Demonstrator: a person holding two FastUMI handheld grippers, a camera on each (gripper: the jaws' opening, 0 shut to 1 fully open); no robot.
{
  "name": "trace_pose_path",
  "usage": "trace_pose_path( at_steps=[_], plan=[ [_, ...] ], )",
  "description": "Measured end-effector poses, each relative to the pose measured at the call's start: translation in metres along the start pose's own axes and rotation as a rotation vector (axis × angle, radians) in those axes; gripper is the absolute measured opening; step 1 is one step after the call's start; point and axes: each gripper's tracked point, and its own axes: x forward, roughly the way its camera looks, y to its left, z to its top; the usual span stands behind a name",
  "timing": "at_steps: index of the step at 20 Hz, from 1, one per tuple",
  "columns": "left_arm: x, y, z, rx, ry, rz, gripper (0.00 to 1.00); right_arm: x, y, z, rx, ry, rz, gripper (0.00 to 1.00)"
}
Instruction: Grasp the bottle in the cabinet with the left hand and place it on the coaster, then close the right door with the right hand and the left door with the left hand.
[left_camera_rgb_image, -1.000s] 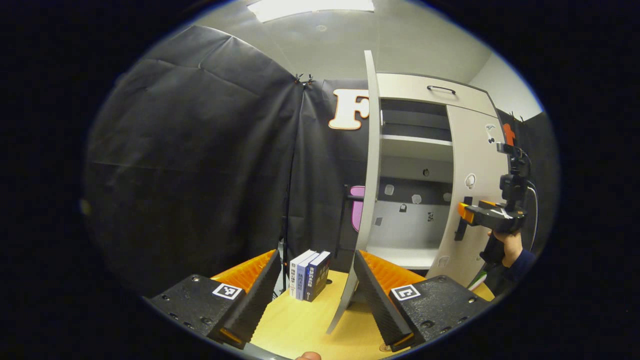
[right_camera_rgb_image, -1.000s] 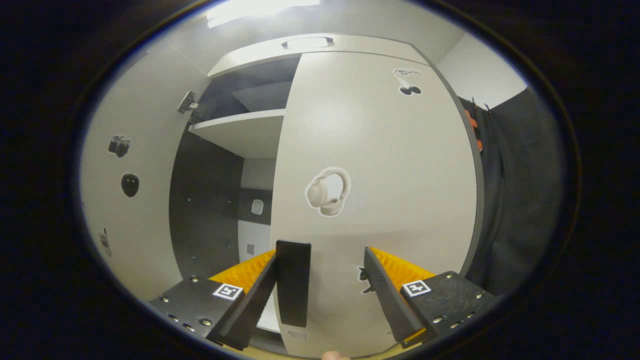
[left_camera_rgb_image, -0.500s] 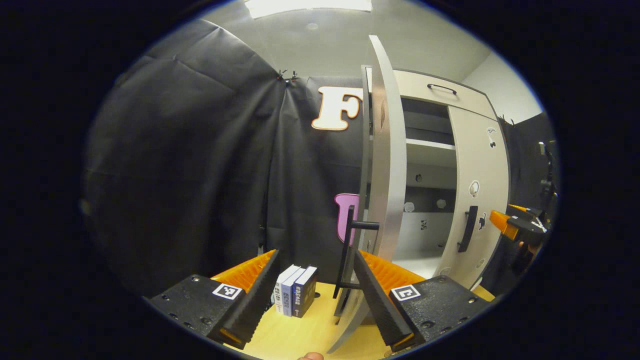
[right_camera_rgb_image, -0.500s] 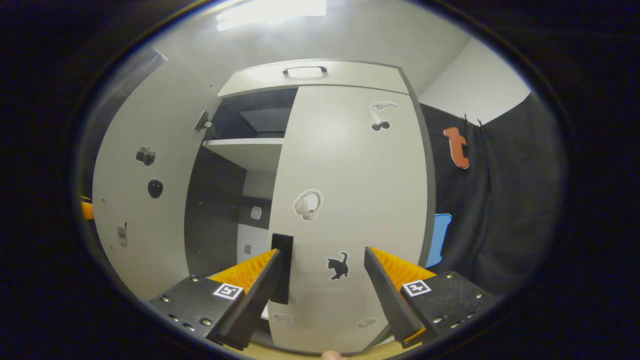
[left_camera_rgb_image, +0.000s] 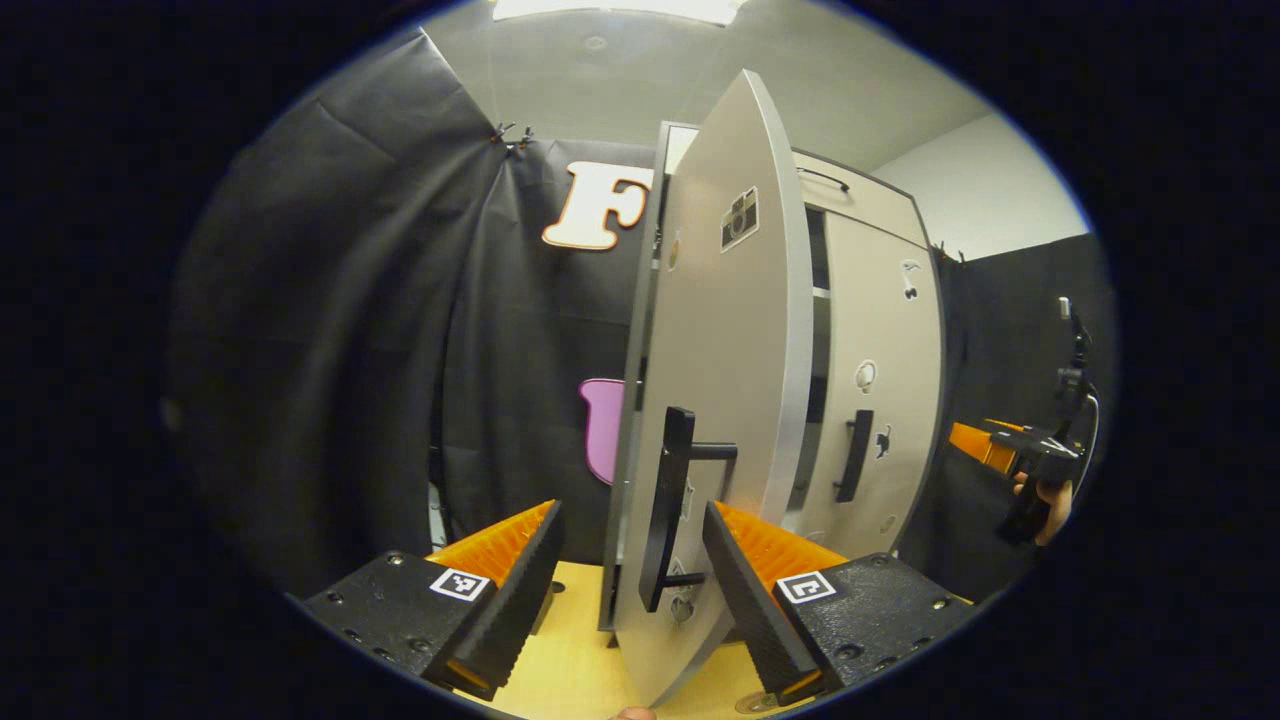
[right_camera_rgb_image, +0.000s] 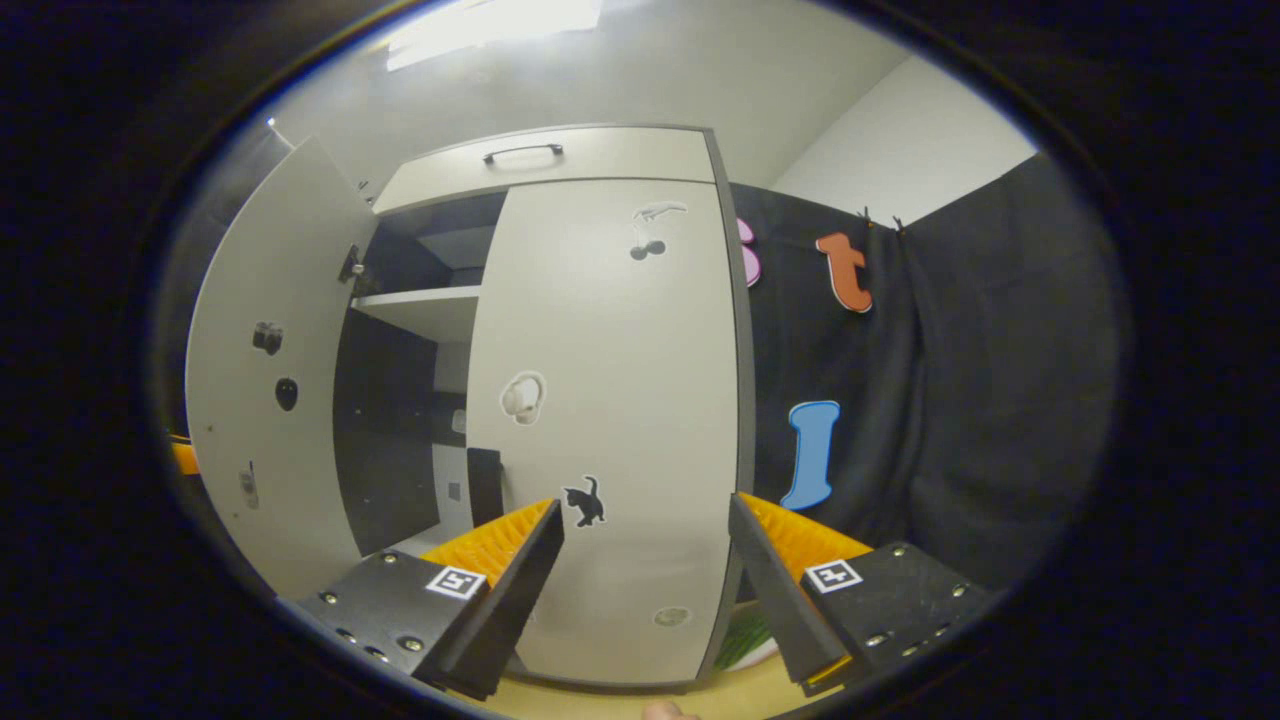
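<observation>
Left gripper view: the left gripper (left_camera_rgb_image: 628, 585), jaws spread wide and holding nothing, faces the outer face of the left door (left_camera_rgb_image: 715, 340), which stands partly open with its free edge swung toward the camera. The door's black bar handle (left_camera_rgb_image: 662, 508) rises between the two fingers without visible contact. Toward 3 o'clock the right door (left_camera_rgb_image: 885, 380) lies flush with the cabinet, and past it the right gripper (left_camera_rgb_image: 1005, 448) hangs in a hand (left_camera_rgb_image: 1050, 497), well apart from the cabinet.

Right gripper view: the right gripper (right_camera_rgb_image: 645, 590) is likewise released, its jaws apart and empty; the right door (right_camera_rgb_image: 610, 420) is shut, while the left door (right_camera_rgb_image: 265, 390) at 9 o'clock leaves the shelf (right_camera_rgb_image: 425, 308) exposed.

Orientation: the left door's long axis is vertical, hinged at its far side; its outer face points toward the left gripper and its handle runs parallel to that axis.

Stage (judgement): the left door is the remaining step. The bottle and the coaster cannot be located with confidence; only a green sliver at 5 o'clock beside the cabinet base hints at something on the bench (right_camera_rgb_image: 600, 700).

Risks (judgement): a finger could catch on the handle or slip behind it, dragging the door outward instead of shutting it. A push near the hinge would give poor leverage and leave the door ajar; a hard shove could make it rebound.
</observation>
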Motion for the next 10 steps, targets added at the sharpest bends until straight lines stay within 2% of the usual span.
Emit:
trace_pose_path(
  at_steps=[10],
  plan=[
    [0.042, -0.079, -0.014, 0.006, 0.018, -0.174, 0.89, -0.015, -0.052, -0.002, -0.020, 0.015, -0.081, 1.00]
  ],
)
